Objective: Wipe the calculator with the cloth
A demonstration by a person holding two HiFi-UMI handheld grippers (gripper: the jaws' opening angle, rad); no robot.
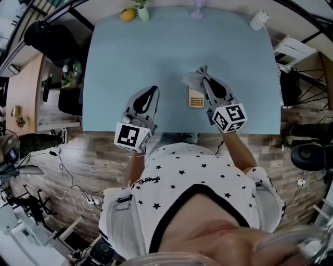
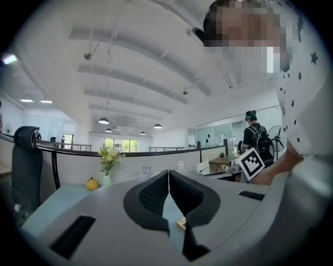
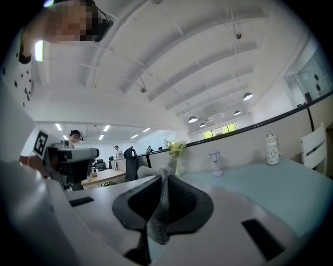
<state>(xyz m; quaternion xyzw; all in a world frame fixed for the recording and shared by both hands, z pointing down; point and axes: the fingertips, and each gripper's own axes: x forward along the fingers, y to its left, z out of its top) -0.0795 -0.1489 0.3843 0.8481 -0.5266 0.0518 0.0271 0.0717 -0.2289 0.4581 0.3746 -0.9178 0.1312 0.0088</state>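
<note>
A small beige calculator point(image 1: 195, 97) lies on the pale blue table point(image 1: 130, 57) near its front edge. My right gripper point(image 1: 205, 74) is just right of it and shut on a grey cloth point(image 1: 193, 79), which bunches out past the tips toward the upper left. In the right gripper view the cloth point(image 3: 161, 208) hangs pinched between the dark pads. My left gripper point(image 1: 154, 91) is above the table's front left, shut with nothing in it. In the left gripper view a corner of the calculator point(image 2: 181, 223) shows below the closed pads.
At the table's far edge stand a yellow fruit point(image 1: 127, 14), a small vase with flowers point(image 1: 142, 11), a clear glass point(image 1: 197, 9) and a white bottle point(image 1: 258, 20). A black chair point(image 1: 49, 36) is at the left, a white chair point(image 1: 294, 49) at the right.
</note>
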